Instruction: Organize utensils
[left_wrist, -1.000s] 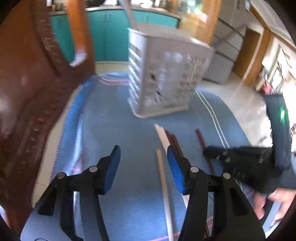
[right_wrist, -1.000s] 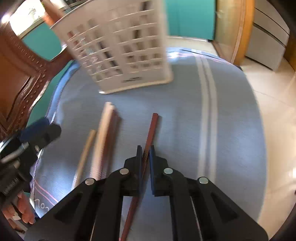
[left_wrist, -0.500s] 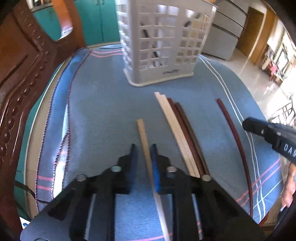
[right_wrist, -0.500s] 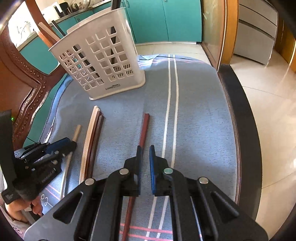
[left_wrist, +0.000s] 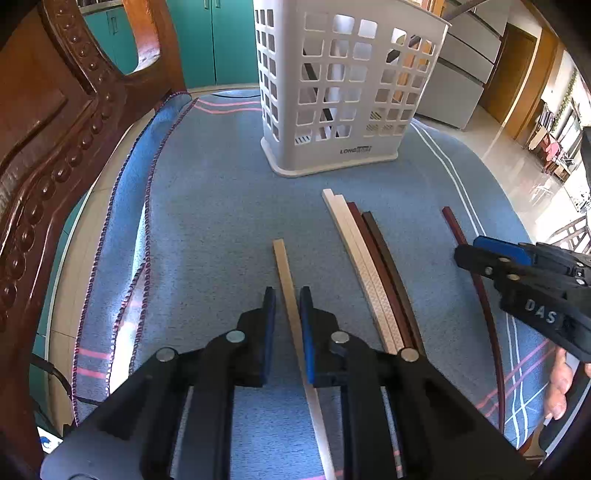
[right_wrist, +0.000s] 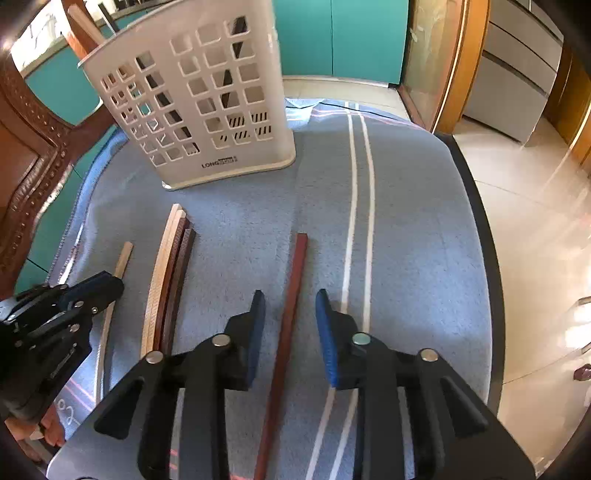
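A white slotted basket stands at the far end of a blue cloth and holds several sticks. Several chopsticks lie on the cloth. My left gripper is closed around a pale beige chopstick, which also shows in the right wrist view. My right gripper is open, its fingers either side of a red-brown chopstick that lies flat; the same stick shows in the left wrist view. A bundle of pale and dark chopsticks lies between them.
A carved brown wooden chair back rises at the left edge. The blue cloth with white stripes covers a round table, whose dark rim drops to a tiled floor on the right. Teal cabinets stand behind.
My left gripper has closed around the beige chopstick. My right gripper has opened; the red-brown chopstick now lies between its spread fingers.
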